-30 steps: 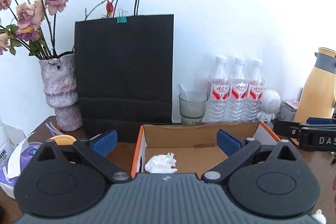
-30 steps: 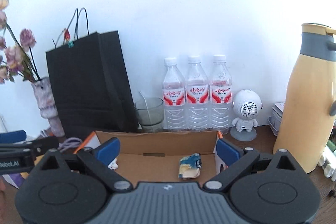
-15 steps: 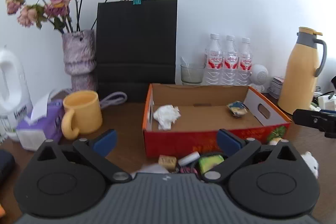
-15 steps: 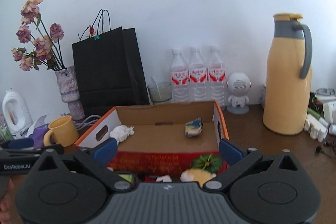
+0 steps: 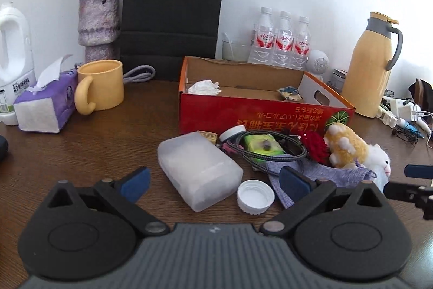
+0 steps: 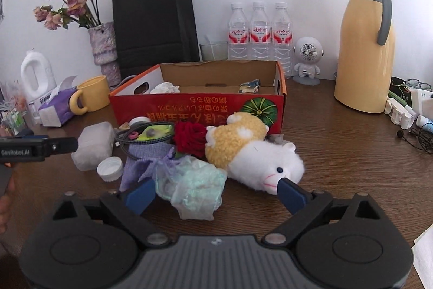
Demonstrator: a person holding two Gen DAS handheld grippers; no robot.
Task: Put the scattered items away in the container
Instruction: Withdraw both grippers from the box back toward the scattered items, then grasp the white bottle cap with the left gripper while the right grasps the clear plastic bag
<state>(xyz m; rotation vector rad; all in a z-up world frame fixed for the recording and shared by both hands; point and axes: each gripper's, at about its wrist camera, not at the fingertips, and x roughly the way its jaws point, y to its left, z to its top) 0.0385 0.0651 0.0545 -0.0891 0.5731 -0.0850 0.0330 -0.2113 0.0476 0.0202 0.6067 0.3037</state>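
A red cardboard box (image 5: 265,114) (image 6: 200,106) stands mid-table, holding a white crumpled tissue (image 5: 204,87) and a small wrapper (image 5: 291,94). In front of it lie scattered items: a translucent plastic case (image 5: 199,169), a white cap (image 5: 255,197), a green pack under a cable (image 5: 261,146), a red rose (image 6: 189,138), a yellow-and-white plush sheep (image 6: 251,151), a purple pouch (image 6: 146,157) and a crumpled plastic bag (image 6: 196,184). My left gripper (image 5: 213,180) is open, just before the case. My right gripper (image 6: 216,192) is open, around the plastic bag.
A yellow mug (image 5: 101,85), tissue pack (image 5: 43,104), vase of dried roses (image 5: 98,26) and white jug (image 5: 13,50) stand left. A black paper bag (image 5: 173,18), three water bottles (image 5: 280,39) and a glass stand behind. A yellow thermos (image 6: 365,45) and cables (image 6: 414,132) are right.
Both grippers have pulled back from over the box and dropped lower. The scattered pile in front of the box has come into view. Both stay open and empty.
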